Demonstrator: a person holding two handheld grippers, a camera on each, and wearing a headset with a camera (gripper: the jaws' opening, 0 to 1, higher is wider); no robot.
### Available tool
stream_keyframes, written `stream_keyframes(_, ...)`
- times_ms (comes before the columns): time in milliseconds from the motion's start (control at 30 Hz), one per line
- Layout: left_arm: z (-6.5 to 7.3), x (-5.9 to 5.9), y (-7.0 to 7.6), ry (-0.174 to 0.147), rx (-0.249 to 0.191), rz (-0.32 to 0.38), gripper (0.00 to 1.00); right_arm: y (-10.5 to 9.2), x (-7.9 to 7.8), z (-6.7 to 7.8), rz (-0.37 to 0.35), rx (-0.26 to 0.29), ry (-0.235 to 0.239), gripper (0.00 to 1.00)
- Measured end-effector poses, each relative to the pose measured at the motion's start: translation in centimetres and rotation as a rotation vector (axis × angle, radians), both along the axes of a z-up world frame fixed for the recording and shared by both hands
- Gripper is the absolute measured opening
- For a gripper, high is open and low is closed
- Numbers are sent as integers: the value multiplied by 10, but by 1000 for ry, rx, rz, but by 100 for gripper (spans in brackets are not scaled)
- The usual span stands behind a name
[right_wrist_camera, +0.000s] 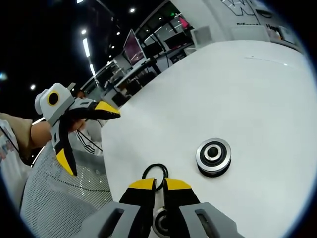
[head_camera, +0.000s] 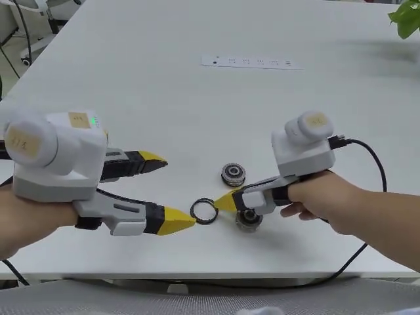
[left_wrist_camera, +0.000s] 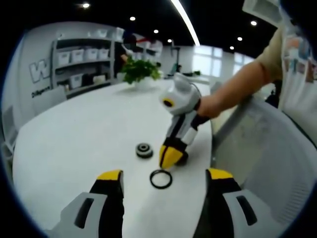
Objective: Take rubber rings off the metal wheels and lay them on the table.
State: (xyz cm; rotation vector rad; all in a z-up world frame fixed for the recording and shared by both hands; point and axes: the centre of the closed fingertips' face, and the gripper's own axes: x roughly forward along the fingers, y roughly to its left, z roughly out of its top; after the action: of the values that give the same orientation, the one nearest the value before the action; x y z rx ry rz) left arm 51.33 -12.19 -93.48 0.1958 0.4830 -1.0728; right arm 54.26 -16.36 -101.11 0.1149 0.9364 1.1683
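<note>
Nearest: left gripper [head_camera: 169,190], white-and-black body with yellow tips, jaws wide apart, holding nothing, above white table [head_camera: 164,85]. Loose black rubber ring [head_camera: 204,210] lies flat on table, between tips of both grippers. Right gripper [head_camera: 226,201]: jaws together, nothing pinched, tip just beside ring. Round metal wheel [head_camera: 250,220] partly hidden under right gripper. Second metal wheel [head_camera: 233,174], dark band around it, stands near, further back.
</note>
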Motion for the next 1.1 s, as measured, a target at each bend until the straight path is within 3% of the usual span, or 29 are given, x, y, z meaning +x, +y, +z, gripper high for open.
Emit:
stream_keyframes(367, 0, 5, 0, 5, 4, 1, 68, -6, 15, 12, -50, 42, -22, 8)
stream_keyframes(567, 1, 12, -1, 5, 6, 0, 67, -15, 28, 22, -91, 61, -58, 10)
stream_keyframes(867, 5, 31, -5, -2, 6, 2, 66, -28, 49, 37, -139, 74, -138, 14)
stream_keyframes(1100, 6, 46, -10, 4, 3, 2, 63, -34, 56, 43, -148, 58, -194, 17)
